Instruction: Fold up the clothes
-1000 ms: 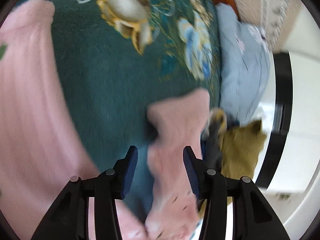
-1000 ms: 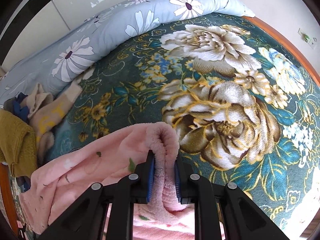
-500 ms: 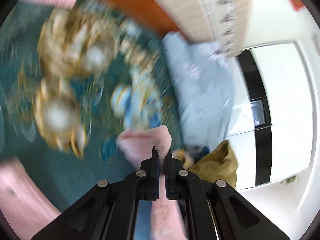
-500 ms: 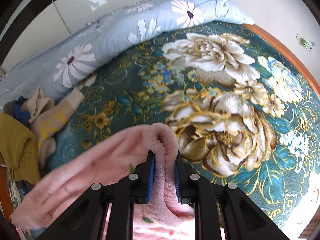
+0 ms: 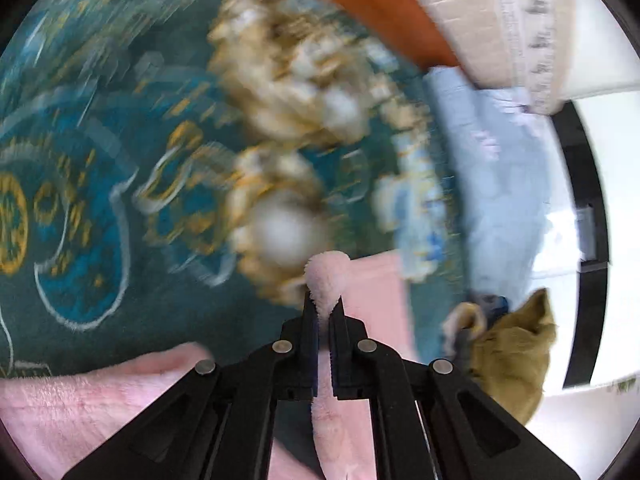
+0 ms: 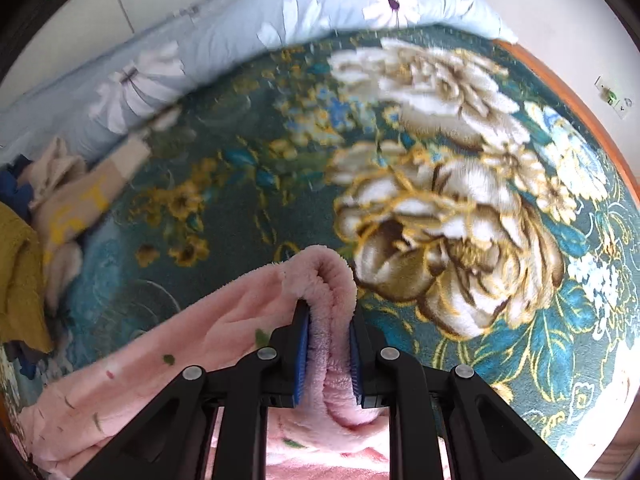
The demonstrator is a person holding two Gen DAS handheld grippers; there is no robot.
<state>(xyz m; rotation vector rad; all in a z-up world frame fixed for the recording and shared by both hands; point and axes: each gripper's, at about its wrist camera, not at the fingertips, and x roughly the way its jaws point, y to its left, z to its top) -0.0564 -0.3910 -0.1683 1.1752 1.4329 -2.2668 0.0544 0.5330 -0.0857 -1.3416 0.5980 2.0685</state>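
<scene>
The left tool [image 5: 324, 312] pinches a thin fold of the pink fleece garment [image 5: 328, 276]; the right tool [image 6: 329, 320] clamps a thicker fold of it above the floral bed blanket [image 6: 440, 184].

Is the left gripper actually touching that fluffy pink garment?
Touching. In the left wrist view the left gripper is shut on a thin fold of the pink garment, which sticks out past its tips.

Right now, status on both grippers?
Left gripper shut on pink garment. Right gripper shut on it too. Clothes pile off aside.
</scene>
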